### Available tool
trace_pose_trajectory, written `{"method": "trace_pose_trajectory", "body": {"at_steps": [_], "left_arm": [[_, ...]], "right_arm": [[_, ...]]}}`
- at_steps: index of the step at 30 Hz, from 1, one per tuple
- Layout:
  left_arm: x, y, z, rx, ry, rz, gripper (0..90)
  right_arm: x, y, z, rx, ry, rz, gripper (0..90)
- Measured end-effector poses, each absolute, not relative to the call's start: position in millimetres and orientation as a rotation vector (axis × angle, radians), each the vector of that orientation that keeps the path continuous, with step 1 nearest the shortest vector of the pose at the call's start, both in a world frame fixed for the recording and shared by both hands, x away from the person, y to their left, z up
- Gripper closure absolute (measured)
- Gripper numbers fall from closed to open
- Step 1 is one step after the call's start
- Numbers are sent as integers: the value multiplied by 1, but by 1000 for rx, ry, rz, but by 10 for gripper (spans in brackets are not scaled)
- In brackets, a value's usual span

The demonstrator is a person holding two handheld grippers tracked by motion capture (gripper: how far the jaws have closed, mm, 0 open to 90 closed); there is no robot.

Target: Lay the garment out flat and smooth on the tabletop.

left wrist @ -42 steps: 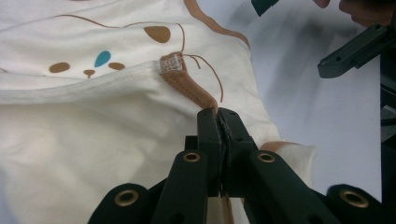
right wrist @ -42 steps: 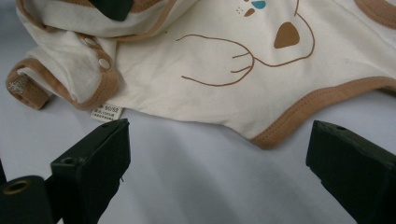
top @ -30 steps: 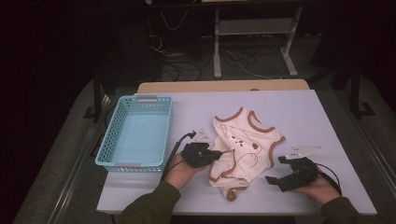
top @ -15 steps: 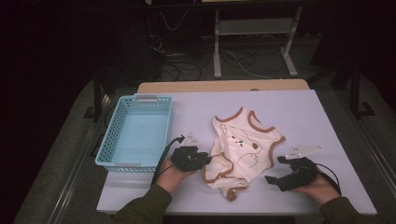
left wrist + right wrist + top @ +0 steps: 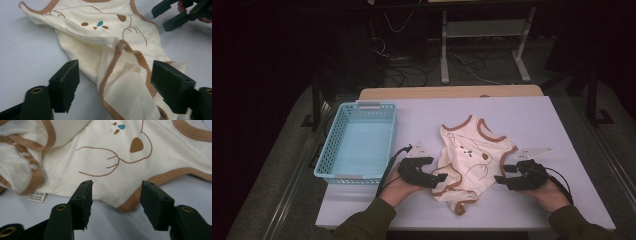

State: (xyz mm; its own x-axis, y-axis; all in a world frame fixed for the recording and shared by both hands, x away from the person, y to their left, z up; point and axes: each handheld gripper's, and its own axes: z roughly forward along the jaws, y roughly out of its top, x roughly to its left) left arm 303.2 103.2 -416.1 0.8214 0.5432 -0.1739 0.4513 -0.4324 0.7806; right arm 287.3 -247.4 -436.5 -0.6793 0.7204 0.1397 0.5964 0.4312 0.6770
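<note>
1. The white surface [image 5: 532,120] carries a pale blue plastic mesh basket [image 5: 359,142] at the left and, just right of the middle, a cream cotton baby bodysuit with brown trim and a bear print [image 5: 469,160].
2. The bodysuit lies flat, its long axis running from the neck at the far side to the snap end near the person, tilted slightly left.
3. The left hand-held gripper [image 5: 115,87] has just been opening; its jaws straddle the folded lower hem without pressing.
4. The right hand-held gripper [image 5: 116,200] has been closing, half-spread, probably just short of the side hem; nothing is held.
5. To grip well, each should bite the trimmed edge squarely and take both layers.
</note>
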Motion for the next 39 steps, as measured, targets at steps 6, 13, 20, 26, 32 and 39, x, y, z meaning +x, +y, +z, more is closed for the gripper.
{"method": "trace_pose_trajectory", "body": {"at_steps": [6,13,20,26,32,39], "left_arm": [[304,103,-417,2098,719,139,128],[304,102,-418,2085,731,145,100],[305,101,-418,2085,728,144,100],[305,101,-419,2086,720,139,100],[305,101,-419,2085,722,131,100],[305,100,-419,2085,722,127,100]], "right_arm": [[293,-247,-442,1181,2527,1017,509],[292,-245,-445,1158,2532,965,592],[292,-246,-445,1165,2522,965,820],[292,-246,-441,1141,2515,967,858],[301,-251,-433,1144,2481,995,858],[313,-259,-428,1175,2447,995,859]]}}
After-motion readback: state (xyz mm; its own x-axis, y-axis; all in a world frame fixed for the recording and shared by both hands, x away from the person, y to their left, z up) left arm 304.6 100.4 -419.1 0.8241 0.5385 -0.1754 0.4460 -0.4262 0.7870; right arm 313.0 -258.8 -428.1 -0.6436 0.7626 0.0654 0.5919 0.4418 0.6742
